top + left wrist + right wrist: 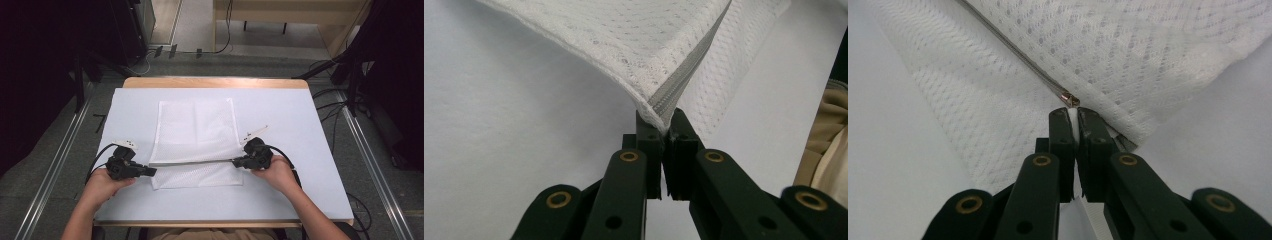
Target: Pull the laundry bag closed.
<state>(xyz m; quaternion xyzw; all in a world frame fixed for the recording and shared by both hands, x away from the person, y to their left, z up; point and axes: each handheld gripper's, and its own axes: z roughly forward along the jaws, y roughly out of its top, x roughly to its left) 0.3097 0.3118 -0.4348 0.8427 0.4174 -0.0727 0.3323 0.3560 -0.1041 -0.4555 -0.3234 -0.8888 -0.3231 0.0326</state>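
Mesh bag (196,131): white, lay flat at frame centre on the pale table cover (300,130); its zipper edge (192,162) was lifted into a taut line across lower centre.
Left gripper (150,171): lower left, jaws clenched on the bag's left zipper corner (659,112).
Right gripper (236,162): right of centre, jaws clenched on the cloth just beside the zipper's metal end (1068,99).
Step, my read: lifted flap being folded over the flat body.
Doing it well: keep both hands level and moving together, hold tension along the zipper, align flap corners with the far corners before release.
Risk: slack or skewed pull would wrinkle the mesh.
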